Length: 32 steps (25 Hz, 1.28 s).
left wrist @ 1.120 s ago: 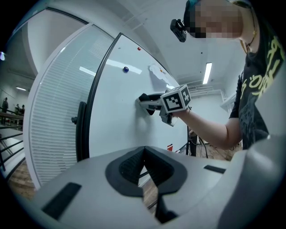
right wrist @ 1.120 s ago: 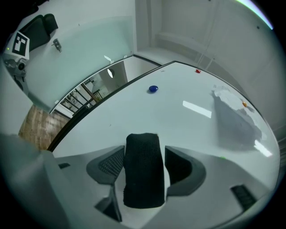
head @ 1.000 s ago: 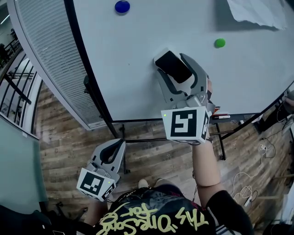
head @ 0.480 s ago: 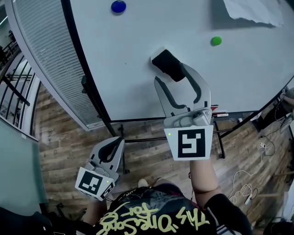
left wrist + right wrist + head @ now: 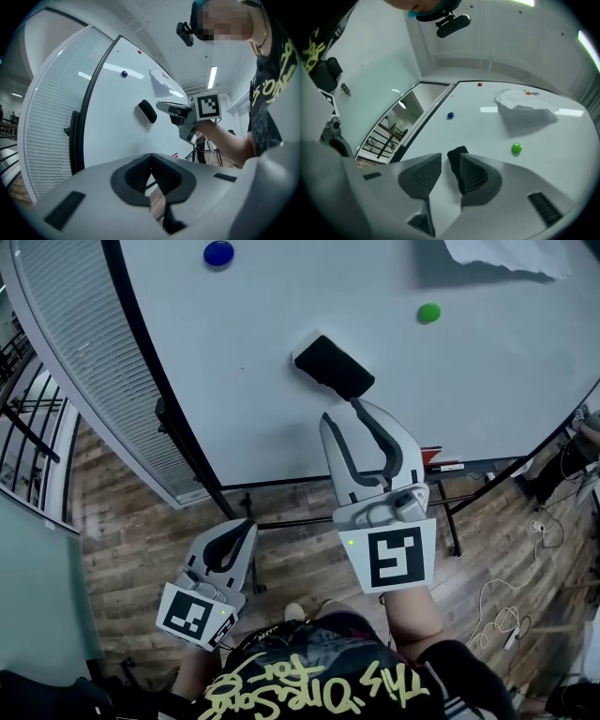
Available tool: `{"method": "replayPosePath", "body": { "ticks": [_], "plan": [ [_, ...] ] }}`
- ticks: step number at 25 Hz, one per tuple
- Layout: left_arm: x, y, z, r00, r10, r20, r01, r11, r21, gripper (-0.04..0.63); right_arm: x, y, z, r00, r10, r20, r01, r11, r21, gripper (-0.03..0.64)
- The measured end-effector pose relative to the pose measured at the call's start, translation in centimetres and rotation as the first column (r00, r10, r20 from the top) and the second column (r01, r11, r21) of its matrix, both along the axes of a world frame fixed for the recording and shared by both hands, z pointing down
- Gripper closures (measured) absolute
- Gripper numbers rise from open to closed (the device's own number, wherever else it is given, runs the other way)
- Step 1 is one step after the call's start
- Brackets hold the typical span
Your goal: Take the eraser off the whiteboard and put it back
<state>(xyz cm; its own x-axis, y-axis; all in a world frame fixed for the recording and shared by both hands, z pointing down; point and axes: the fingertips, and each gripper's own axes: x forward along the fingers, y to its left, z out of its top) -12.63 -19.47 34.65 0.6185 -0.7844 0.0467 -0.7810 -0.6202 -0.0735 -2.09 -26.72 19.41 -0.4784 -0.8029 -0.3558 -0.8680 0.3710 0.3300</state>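
The black eraser [image 5: 333, 367] clung to the middle of the whiteboard [image 5: 272, 418], just beyond the right gripper [image 5: 344, 412], whose empty jaws had just been closing yet stood apart, while the left gripper [image 5: 244, 526] kept its jaws pressed together.

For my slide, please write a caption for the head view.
Eraser on the whiteboard; right gripper just below it, jaws just closing, nothing between them.

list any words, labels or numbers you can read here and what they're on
Shirt: yellow hand-lettered script, upside down and partly cut off; not reliably readable.
Left marker cube, right marker cube: black-and-white square patterns, no letters.
Whiteboard, paper sheet: no writing visible.
Pens below the board: too small to read.
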Motion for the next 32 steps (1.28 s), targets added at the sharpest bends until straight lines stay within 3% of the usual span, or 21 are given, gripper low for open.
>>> {"method": "replayPosePath", "body": {
  "ticks": [7, 27, 32],
  "plan": [
    [0.6, 0.0, 0.0, 1.000, 0.005, 0.006, -0.005, 1.000, 0.000, 0.588, 1.1, 0.1, 1.7, 1.000, -0.002, 0.024, 0.003, 0.999, -0.043, 0.566],
    [1.5, 0.2, -0.6, 1.000, 0.019, 0.008, -0.019, 1.000, 0.017, 0.588, 1.8, 1.3, 5.9, 0.996, -0.064, 0.059, 0.073, 0.982, -0.172, 0.600],
    [1.5, 0.2, -0.4, 1.000, 0.023, 0.007, -0.023, 1.000, 0.015, 0.588, 1.7, 1.7, 8.4, 0.997, -0.074, 0.002, 0.072, 0.965, -0.253, 0.601]
  ]
}}
